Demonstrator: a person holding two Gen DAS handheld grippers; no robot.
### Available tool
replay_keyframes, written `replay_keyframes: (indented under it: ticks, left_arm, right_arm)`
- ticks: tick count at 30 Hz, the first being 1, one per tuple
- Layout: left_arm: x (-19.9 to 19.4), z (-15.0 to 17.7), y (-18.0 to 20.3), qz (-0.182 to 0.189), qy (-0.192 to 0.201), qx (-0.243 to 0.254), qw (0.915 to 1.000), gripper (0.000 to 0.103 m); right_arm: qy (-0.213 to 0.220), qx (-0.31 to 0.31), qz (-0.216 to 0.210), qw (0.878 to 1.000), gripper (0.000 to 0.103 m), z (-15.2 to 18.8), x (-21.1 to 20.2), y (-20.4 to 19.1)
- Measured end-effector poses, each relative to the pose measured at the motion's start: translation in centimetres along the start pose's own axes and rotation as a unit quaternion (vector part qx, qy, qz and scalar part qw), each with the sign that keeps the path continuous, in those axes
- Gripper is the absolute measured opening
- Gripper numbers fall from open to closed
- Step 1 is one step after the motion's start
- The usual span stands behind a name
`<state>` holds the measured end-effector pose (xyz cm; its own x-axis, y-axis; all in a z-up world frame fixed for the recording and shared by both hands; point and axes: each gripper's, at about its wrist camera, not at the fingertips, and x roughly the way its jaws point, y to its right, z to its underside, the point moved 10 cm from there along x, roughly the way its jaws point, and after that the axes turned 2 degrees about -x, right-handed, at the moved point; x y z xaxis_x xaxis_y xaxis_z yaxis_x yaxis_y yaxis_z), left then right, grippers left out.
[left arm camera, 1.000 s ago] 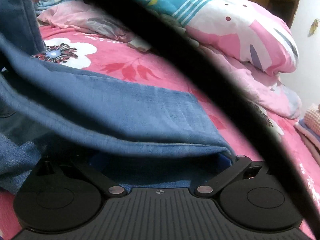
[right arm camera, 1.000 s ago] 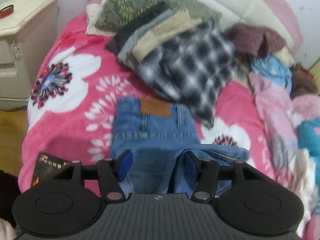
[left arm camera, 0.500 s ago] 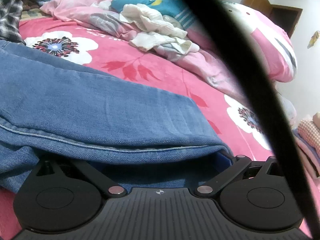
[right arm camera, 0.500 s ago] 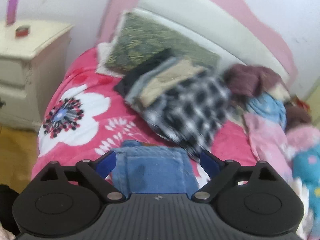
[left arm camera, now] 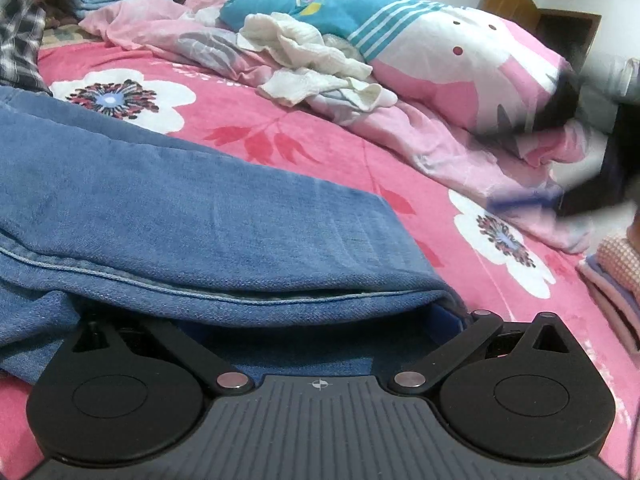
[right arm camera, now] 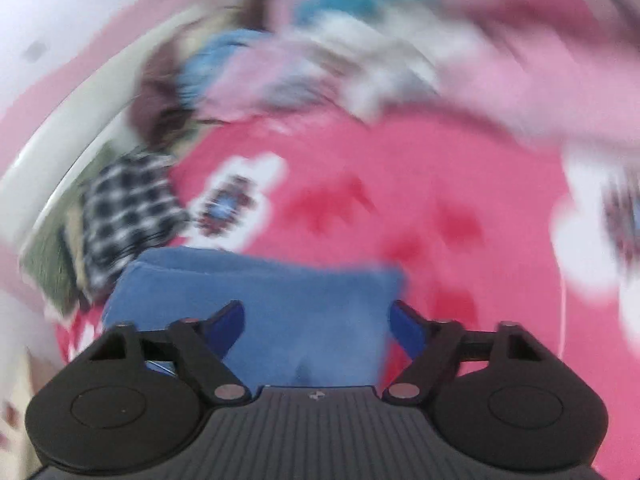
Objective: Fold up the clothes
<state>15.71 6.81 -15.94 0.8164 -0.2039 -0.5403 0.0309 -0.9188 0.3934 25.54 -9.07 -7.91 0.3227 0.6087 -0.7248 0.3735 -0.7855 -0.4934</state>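
Folded blue denim jeans (left arm camera: pixel 192 216) flat on plush floral blanket (left arm camera: pixel 320 148).

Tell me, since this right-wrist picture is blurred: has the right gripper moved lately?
Yes. The right gripper swung rightward along the bed, leaving the checked shirt far left.

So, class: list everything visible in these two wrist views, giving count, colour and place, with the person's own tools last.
Jeans: one, blue, lying on the blanket, nearest.
Blanket: one, pink, white flowers, covering the bed.
White cloth: one crumpled pile, centre back.
Duvet: one, pink-white-teal, back right.
Plaid shirt: one, black-white, far left.
Folded stack: one, pink-checked, right edge.
Left gripper: one, black; jeans drape over its fingers.
Right gripper: one, black, blue pads, open above jeans.
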Motion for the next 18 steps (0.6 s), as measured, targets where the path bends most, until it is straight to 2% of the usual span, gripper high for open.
replay_keyframes:
  ticks: [5, 10, 12, 14, 16, 18]
  left_arm:
    - [0.0, 0.0, 0.0, 0.002, 0.001, 0.007, 1.0, 0.103]
    - [0.0, 0.0, -0.2, 0.01, 0.0, 0.005, 0.9999, 0.103]
    - [0.0, 0.0, -0.2, 0.011, 0.002, 0.005, 0.9999, 0.103]
    - [0.0, -0.1, -0.2, 0.012, 0.006, 0.007, 0.9999, 0.103]
    - [0.0, -0.2, -0.2, 0.017, 0.012, 0.005, 0.9998, 0.103]
    - [-0.2, -0.2, 0.0, 0.024, 0.017, 0.007, 0.9995, 0.103]
  right_arm:
    - [-0.047, 0.096, -0.054, 0.993, 0.061, 3.4, 5.1, 4.5]
    - [-0.04, 0.095, -0.112, 0.988, 0.06, 3.5, 8.6, 2.7]
    - [-0.035, 0.106, -0.134, 0.985, 0.046, 3.2, 9.6, 2.1]
    - [-0.027, 0.109, -0.139, 0.984, 0.028, 3.1, 10.1, 1.7]
    - [-0.01, 0.115, -0.149, 0.982, 0.017, 3.0, 9.4, 1.6]
    - [0.011, 0.122, -0.164, 0.979, 0.011, 3.0, 8.0, 1.7]
